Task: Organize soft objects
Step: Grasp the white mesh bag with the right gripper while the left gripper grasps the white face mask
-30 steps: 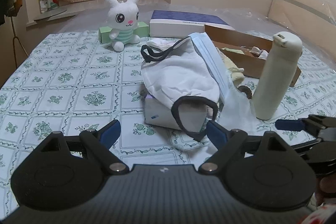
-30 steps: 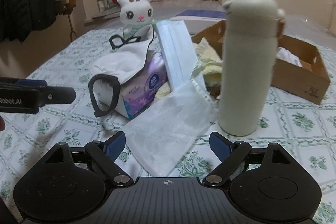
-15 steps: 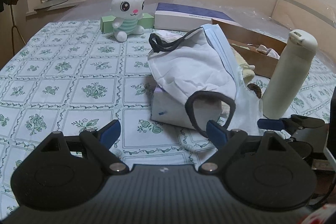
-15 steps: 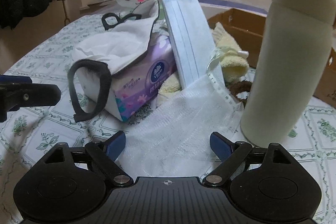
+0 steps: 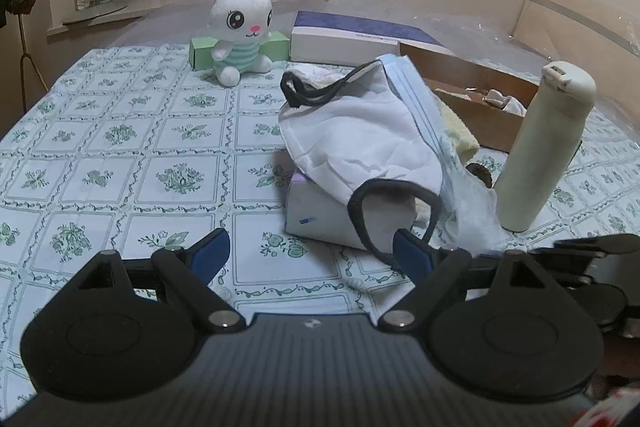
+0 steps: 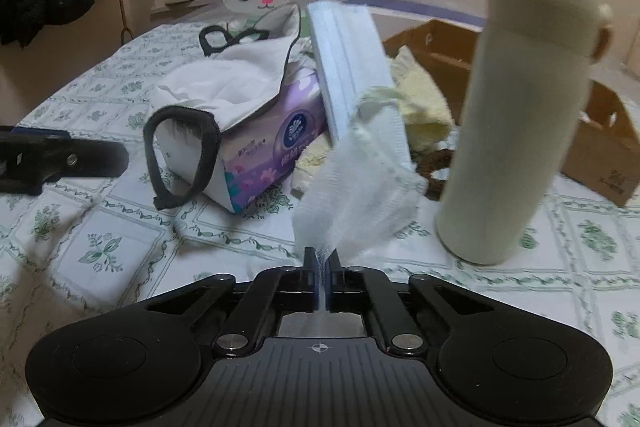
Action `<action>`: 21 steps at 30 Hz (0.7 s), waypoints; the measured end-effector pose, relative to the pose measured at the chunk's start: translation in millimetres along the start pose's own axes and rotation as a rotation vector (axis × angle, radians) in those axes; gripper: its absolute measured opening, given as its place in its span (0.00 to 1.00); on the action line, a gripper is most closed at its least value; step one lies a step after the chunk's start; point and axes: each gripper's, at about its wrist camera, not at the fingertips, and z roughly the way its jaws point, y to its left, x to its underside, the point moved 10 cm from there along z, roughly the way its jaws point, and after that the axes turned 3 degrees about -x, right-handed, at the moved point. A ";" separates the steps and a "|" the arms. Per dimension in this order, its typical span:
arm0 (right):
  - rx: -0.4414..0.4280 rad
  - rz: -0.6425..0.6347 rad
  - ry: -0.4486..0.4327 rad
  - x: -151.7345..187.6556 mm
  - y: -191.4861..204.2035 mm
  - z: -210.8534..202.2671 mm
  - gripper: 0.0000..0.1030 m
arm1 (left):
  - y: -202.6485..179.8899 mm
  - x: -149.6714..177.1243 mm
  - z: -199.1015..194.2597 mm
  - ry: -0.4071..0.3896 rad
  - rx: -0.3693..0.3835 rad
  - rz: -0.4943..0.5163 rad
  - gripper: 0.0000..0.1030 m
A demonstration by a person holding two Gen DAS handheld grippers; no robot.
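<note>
right claw (image 6: 321,263) pinching the near edge of a thin white gauzy cloth (image 6: 356,195), lifted and crumpled off the desk (image 6: 120,227). left claw (image 5: 308,255) spread, holding nothing. cloth sits between tissue pack (image 6: 272,143) draped with white mask (image 6: 224,87) and upright cream bottle (image 6: 516,115); cardboard box (image 6: 600,143) behind.

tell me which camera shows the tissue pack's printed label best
The right wrist view: the tissue pack faces it with its purple printed side and round logo visible under the white mask. The left wrist view shows only a plain pale end, the rest hidden by the mask.
</note>
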 end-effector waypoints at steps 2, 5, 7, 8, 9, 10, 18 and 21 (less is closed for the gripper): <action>0.013 -0.002 -0.016 2.2 -2.9 -13.3 0.01 | -0.9 -4.3 -2.6 -0.009 0.001 0.005 0.85; 0.026 -0.005 -0.029 7.1 -7.6 -31.6 0.01 | -4.6 -13.5 -5.0 -0.024 0.009 0.017 0.85; 0.033 -0.012 -0.036 10.7 -11.2 -43.9 0.01 | -8.0 -20.2 -4.9 -0.032 0.015 0.028 0.85; 0.038 -0.015 -0.040 12.1 -12.9 -49.3 0.01 | -9.9 -24.3 -3.8 -0.036 0.016 0.035 0.85; 0.042 -0.016 -0.043 12.9 -14.8 -54.7 0.01 | -11.5 -27.3 -2.4 -0.038 0.017 0.039 0.85; 0.045 -0.016 -0.046 13.7 -16.8 -59.7 0.01 | -13.5 -31.1 0.1 -0.039 0.020 0.044 0.85; 0.060 -0.008 -0.045 19.6 -32.3 -75.9 0.01 | -33.6 -55.1 35.1 -0.038 0.054 0.076 0.84; 0.056 -0.004 -0.039 20.7 -35.0 -72.8 0.01 | -38.7 -57.4 51.2 -0.029 0.049 0.120 0.70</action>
